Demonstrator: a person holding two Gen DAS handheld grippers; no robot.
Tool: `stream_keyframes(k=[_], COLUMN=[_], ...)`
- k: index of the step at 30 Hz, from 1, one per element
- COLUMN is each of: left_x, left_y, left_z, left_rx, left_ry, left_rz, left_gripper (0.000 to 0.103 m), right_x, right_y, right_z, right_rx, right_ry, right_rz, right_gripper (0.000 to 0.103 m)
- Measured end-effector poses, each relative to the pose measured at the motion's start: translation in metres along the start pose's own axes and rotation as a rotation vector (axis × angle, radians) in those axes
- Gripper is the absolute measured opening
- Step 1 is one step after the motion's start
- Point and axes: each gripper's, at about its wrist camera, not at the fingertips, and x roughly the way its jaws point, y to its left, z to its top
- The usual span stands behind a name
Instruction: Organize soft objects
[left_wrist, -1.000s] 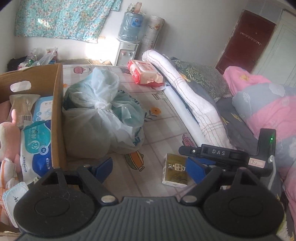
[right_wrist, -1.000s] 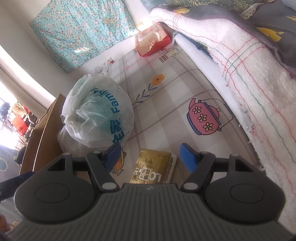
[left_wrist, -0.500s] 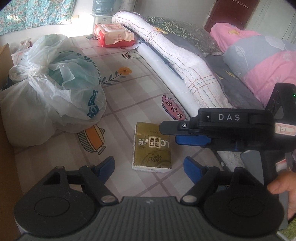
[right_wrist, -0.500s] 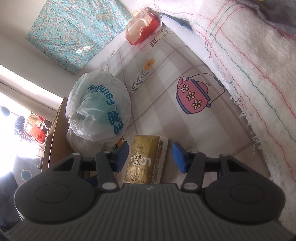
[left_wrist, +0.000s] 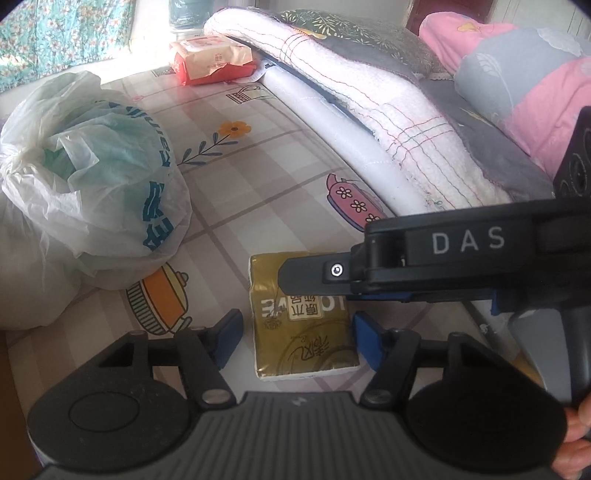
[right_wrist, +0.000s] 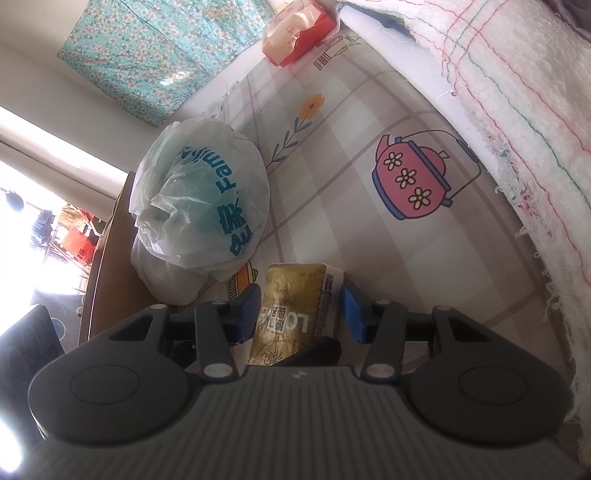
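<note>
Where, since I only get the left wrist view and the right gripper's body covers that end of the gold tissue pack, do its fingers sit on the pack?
Observer: In the right wrist view the right gripper has the gold tissue pack between its fingers, one blue pad close at each long side. The fingers have just been closing; I cannot tell whether they press yet.
Operator: Which side faces the pad nearer the white blanket?
Observer: The pack's white printed side.
Operator: What is behind the plastic bag?
Observer: A brown cardboard wall stands right behind it.
</note>
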Motion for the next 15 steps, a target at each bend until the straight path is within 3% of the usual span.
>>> stream_keyframes(k=[1,7,15], left_x=[0.000,-0.009,-0.084], left_y=[-0.001,0.004,0.019], left_z=[0.000,-0.002,0.002], left_rx=[0.011,-0.006,-0.028], left_ry=[-0.003,-0.019,-0.193], left_rz=[0.006,-0.006,0.010], left_gripper=[0.058,0.056,0.056], right_x=[0.001,-0.002,-0.040], right_y=[0.000,0.006,0.071], right_z=[0.000,-0.002,-0.003], right_rx=[0.003,0.017,-0.113], right_ry=[0.003,0.002,-0.079], right_rz=[0.004,0.005,0.050], right_gripper=[0.044,0.043,0.045])
